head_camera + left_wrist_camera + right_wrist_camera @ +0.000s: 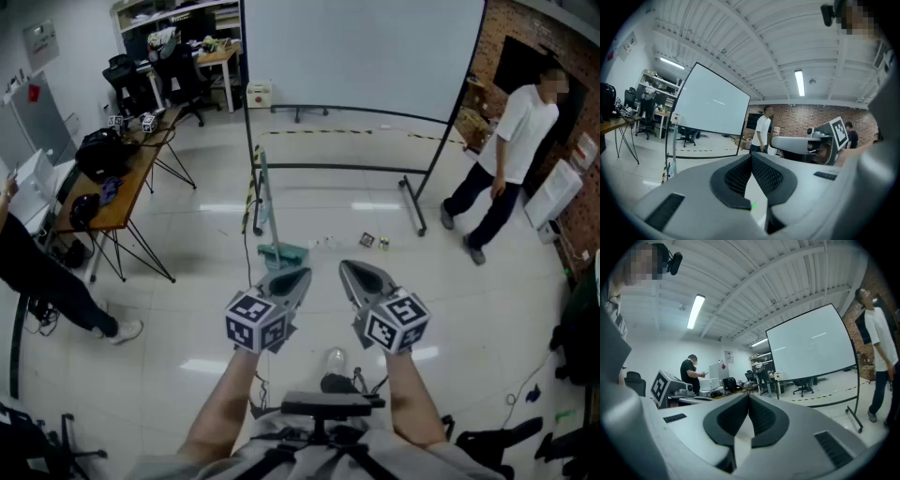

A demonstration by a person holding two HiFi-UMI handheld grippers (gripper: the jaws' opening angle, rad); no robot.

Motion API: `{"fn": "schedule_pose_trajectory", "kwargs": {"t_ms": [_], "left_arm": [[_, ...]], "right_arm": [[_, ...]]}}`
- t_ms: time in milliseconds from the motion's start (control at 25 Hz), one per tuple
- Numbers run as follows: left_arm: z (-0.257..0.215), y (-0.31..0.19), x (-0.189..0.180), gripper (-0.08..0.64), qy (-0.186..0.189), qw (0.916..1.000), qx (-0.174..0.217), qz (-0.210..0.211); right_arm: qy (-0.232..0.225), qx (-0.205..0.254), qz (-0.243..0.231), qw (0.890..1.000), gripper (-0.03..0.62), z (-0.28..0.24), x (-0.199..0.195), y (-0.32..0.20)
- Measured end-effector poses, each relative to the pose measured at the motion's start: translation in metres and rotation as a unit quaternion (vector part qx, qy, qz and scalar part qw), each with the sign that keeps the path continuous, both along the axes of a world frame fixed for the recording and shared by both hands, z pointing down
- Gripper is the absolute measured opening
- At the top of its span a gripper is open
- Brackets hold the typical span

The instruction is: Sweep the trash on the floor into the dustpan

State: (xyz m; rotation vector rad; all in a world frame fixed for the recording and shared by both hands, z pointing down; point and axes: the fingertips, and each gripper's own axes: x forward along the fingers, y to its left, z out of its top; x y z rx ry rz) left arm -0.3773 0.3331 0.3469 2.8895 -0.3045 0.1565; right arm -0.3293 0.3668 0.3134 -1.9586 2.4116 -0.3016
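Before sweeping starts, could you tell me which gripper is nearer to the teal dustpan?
Left. In the head view the left gripper is held just short of the teal dustpan, in line with it; the right gripper is off to its right, toward the scattered trash.

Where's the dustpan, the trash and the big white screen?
dustpan (284,253): head view, on its green pan body.
trash (367,240): head view, on the dark scrap.
white screen (356,56): head view, on the panel's middle.
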Motion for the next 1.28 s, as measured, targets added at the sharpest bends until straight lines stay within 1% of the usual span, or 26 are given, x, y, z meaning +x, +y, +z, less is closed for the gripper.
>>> {"fn": "schedule_pose_trajectory", "kwargs": {"t_ms": [160,280,440,520,600,680,760,920,1040,1160,1280], "left_arm": [[0.007,-0.029,0.023,0.000,-0.010,0.9999,-0.001,-0.003],[0.013,-0.057,0.042,0.000,-0.018,0.9997,-0.002,-0.015],[0.034,-0.103,0.066,0.000,-0.057,0.9977,0.001,-0.037],[0.039,-0.125,0.079,0.000,-0.069,0.9961,0.002,-0.055],[0.036,-0.143,0.085,0.000,-0.070,0.9948,0.003,-0.074],[0.032,-0.157,0.087,0.000,-0.066,0.9940,0.001,-0.088],[0.033,-0.172,0.086,0.000,-0.064,0.9926,-0.003,-0.103],[0.042,-0.213,0.090,0.000,-0.072,0.9892,-0.009,-0.127],[0.060,-0.253,0.099,0.000,-0.084,0.9867,-0.016,-0.138],[0.078,-0.290,0.103,0.000,-0.083,0.9858,-0.033,-0.142],[0.090,-0.326,0.097,0.000,-0.065,0.9853,-0.056,-0.148]], "right_arm": [[-0.013,0.003,-0.001,1.000,0.006,0.007,0.029,-0.030],[-0.022,0.002,-0.008,1.000,0.006,0.015,0.053,-0.059],[-0.009,-0.001,-0.029,1.000,0.006,0.029,0.079,-0.102],[-0.005,0.000,-0.051,0.999,0.006,0.030,0.092,-0.124],[-0.002,0.003,-0.073,0.997,0.006,0.025,0.100,-0.143],[-0.001,0.003,-0.085,0.996,0.006,0.020,0.103,-0.159],[0.000,-0.006,-0.093,0.996,0.006,0.019,0.105,-0.174],[0.008,-0.021,-0.112,0.993,0.006,0.027,0.114,-0.216],[0.023,-0.037,-0.129,0.991,0.006,0.037,0.122,-0.256],[0.041,-0.057,-0.141,0.987,0.006,0.046,0.126,-0.294],[0.055,-0.077,-0.156,0.983,0.006,0.052,0.119,-0.328]]}}
